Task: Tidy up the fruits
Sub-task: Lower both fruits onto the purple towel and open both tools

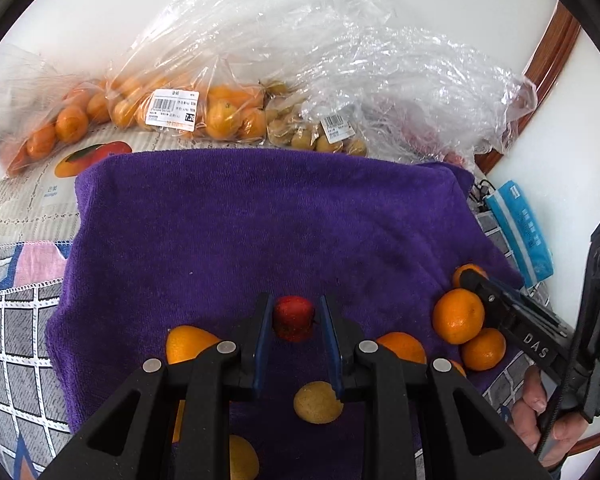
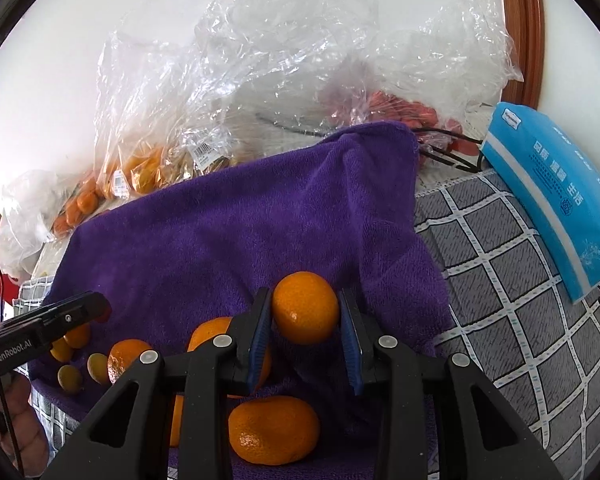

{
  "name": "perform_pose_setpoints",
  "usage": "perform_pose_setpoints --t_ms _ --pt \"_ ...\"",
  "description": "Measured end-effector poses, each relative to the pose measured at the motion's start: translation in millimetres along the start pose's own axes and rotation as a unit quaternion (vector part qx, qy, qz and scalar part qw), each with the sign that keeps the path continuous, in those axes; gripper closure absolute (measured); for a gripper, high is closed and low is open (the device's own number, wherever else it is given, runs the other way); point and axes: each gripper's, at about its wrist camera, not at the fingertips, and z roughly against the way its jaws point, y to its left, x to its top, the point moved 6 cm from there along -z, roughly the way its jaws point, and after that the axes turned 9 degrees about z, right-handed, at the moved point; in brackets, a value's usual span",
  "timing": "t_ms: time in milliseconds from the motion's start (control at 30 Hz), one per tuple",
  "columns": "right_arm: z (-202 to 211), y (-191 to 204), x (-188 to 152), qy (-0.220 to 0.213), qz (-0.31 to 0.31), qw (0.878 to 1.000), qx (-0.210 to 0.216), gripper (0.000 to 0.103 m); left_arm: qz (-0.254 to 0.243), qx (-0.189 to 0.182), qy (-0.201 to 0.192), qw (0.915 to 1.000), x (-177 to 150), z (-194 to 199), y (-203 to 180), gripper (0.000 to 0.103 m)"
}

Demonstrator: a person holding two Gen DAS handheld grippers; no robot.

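Black left gripper linkage (image 1: 294,344) partly hides a round orange mandarin (image 1: 186,342). Crumpled clear plastic bag (image 2: 380,80) blurs its red contents; type indeterminate.

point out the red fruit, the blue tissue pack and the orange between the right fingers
red fruit (image 1: 293,322), left wrist view, middle of its skin
blue tissue pack (image 2: 556,204), right wrist view, centre of its printed face
orange (image 2: 305,307), right wrist view, middle of its peel

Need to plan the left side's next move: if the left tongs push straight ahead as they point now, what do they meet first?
The small red fruit, already sitting between the left tongs. Whether the pads touch it is unclear. Beyond it lies bare purple towel, then the bagged oranges at the far edge.
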Motion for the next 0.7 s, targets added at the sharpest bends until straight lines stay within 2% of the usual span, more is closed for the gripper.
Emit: perform_pose_setpoints --t_ms 367,567,633,700 --pt "5.7 2.2 1.8 -0.014 0.002 1.000 0.004 0.069 0.000 0.013 -0.005 0.9999 -4.0 -3.7 0.4 0.080" --pt "13.6 6.1 5.3 -0.030 0.008 0.999 0.009 0.065 0.003 0.020 -0.003 0.9998 -5.7 7.0 -0.7 0.079" --pt "15.8 8.5 6.6 -0.031 0.011 0.999 0.009 0.065 0.002 0.022 -0.012 0.9997 -5.9 16.1 -1.5 0.075" --pt "21.5 13.1 9.5 -0.033 0.014 0.999 0.008 0.065 0.001 0.021 -0.023 0.9995 -7.0 30.1 -2.5 0.065"
